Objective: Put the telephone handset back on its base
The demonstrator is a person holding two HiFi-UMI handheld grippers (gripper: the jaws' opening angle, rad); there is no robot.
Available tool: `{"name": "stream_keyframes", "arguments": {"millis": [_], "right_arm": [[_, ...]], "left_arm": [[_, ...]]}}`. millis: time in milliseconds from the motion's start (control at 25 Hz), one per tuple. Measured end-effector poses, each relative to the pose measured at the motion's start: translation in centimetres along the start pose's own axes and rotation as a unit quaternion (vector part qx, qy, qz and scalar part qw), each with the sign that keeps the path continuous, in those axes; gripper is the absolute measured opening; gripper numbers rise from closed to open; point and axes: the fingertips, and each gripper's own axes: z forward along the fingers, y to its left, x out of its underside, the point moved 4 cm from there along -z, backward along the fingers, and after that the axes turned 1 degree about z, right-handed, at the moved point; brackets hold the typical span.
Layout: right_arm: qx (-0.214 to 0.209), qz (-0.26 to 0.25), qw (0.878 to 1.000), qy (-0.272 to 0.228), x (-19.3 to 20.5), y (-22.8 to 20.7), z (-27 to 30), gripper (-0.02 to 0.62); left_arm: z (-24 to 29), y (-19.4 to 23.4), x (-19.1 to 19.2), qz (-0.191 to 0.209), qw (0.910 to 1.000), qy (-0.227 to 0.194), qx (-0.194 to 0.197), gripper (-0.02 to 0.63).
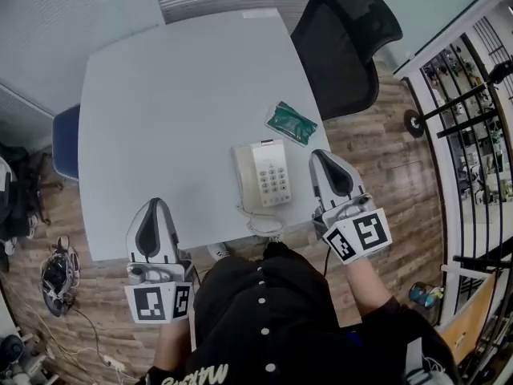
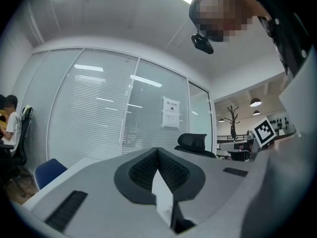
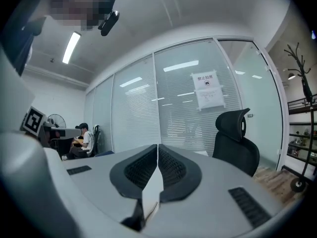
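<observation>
The worktop (image 1: 176, 119) is one pale grey, smooth board with rounded corners. It stands on a floor (image 1: 385, 159) of wooden planks. Behind it, the gripper views show a glass wall (image 2: 99, 113) with shut blinds and one paper sheet (image 3: 207, 90) stuck on it.

There are two chairs: a black chair (image 1: 345, 38) with a high mesh back at the far right corner, and a blue chair (image 1: 66, 143) at the left side.

On the worktop are two things. One cream telephone (image 1: 264, 175) is near the front edge; its handset (image 1: 243, 176) lies along the left side of the base, and a coiled cord (image 1: 264, 227) hangs at the front. One green crinkled packet (image 1: 291, 123) lies just beyond it.

The left tongs (image 1: 156, 207) and the right tongs (image 1: 327, 157) are both closed with ribbed black pads together, holding nothing, apart from the telephone.
</observation>
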Motion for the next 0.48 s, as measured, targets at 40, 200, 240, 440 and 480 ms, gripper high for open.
{"name": "stream_keyframes", "arguments": {"millis": [40, 200, 240, 440, 480], "right_arm": [[0.003, -0.002, 1.0, -0.004, -0.7, -0.3, -0.3, 0.034], [0.022, -0.003, 0.999, -0.035, -3.1, -1.8, -1.9, 0.034], [0.029, -0.006, 0.999, -0.042, -3.5, -2.2, -2.2, 0.034], [0.049, -0.021, 0.996, -0.069, -4.8, -3.3, -3.5, 0.034], [0.05, -0.024, 0.996, -0.072, -5.0, -3.5, -3.7, 0.034]], "left_arm": [[0.0, -0.1, -0.2, 0.001, 1.0, -0.003, -0.001, 0.014], [-0.2, -0.6, -0.8, 0.004, 0.9999, -0.016, -0.003, 0.014], [-0.2, -0.8, -0.9, 0.005, 0.9998, -0.019, -0.003, 0.015], [-0.1, -0.9, -1.7, 0.01, 0.9994, -0.033, -0.007, 0.015], [-0.1, -0.8, -1.9, 0.012, 0.9993, -0.036, -0.008, 0.014]]}}
